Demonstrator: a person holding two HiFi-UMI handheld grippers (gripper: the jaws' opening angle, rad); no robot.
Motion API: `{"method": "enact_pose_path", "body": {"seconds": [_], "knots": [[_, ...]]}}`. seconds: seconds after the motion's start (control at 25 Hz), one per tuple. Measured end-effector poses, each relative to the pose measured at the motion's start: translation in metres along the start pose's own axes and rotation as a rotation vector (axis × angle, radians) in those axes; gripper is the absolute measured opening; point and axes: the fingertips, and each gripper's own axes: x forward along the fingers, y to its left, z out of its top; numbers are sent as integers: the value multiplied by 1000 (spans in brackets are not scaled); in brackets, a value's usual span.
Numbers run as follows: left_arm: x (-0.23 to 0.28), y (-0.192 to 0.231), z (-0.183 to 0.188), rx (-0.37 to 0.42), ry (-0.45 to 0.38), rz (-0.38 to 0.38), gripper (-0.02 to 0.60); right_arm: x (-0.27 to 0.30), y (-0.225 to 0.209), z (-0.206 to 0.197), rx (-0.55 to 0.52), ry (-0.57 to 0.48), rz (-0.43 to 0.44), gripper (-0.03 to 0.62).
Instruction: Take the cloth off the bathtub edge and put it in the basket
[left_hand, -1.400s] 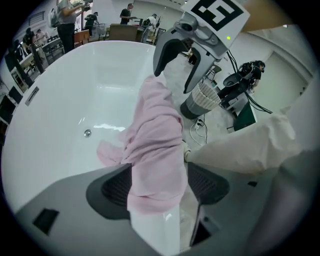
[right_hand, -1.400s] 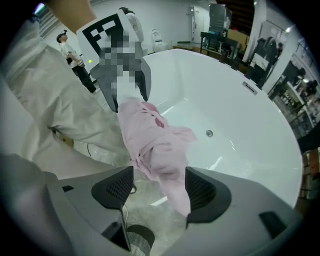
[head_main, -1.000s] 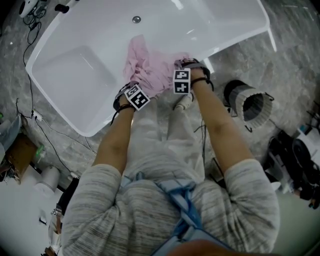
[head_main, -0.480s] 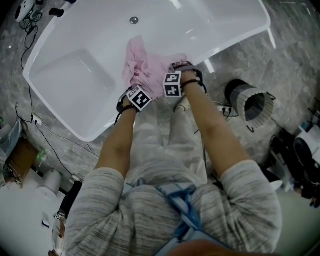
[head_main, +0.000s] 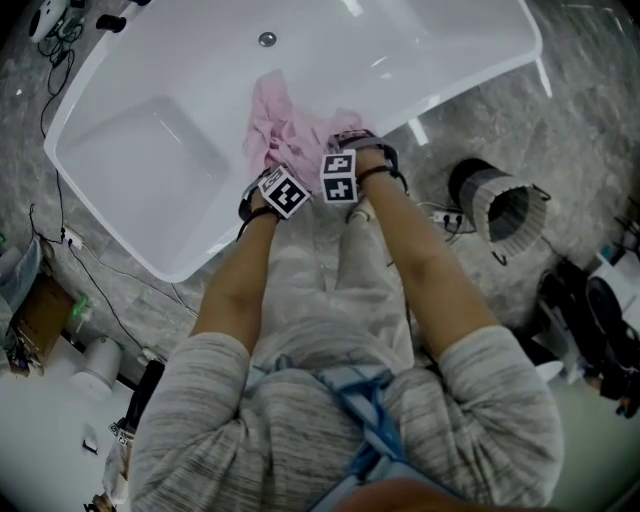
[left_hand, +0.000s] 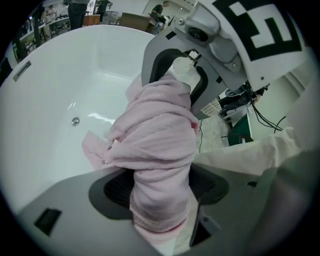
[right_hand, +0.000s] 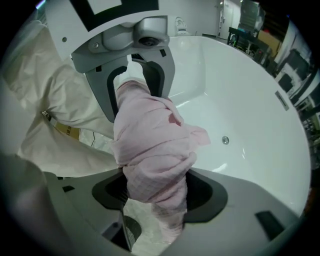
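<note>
Grey marbled floor (head_main: 580, 120) (glossy tiles), black cables (head_main: 42, 100) trailing at left near a cardboard box (head_main: 38, 312) and white roll (head_main: 92, 368)

Grey marbled stone floor (head_main: 520, 110) lies right of the right gripper (head_main: 338, 148), while thin black cables (head_main: 45, 100) and a brown cardboard box (head_main: 38, 312) lie well left of the left gripper (head_main: 272, 168).

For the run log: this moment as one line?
left tool: shut on cloth | right tool: shut on cloth | cloth: at tub edge | basket: on floor
</note>
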Motion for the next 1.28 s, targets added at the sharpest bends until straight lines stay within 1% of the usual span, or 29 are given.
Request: {"method": "enact_pose_path", "body": {"seconds": [0.16,0.28,0.48,0.68,0.84,1.04,1.16,1.28], "knots": [[-1,0,6,33,32,6,334,-3,7,12,-18,-21,17,295],[-3,-2,9,43,26,11,334,-8,12,21,-20,-48,35,295],[-12,-9,17,74,3,20,330,-24,22,36,9,-110,81,291],[-29,-21,27,116,-15,17,301,-46,28,40,76,-157,83,242],[-50,-31,36,157,-57,39,264,-69,29,37,146,-197,28,193],[-82,-41,51,166,-141,84,220,-105,26,33,277,-281,-64,144],[-102,-45,63,171,-177,113,210,-127,21,29,347,-333,-134,130],[-128,-45,82,194,-230,155,203,-154,8,21,443,-402,-221,114]]}}
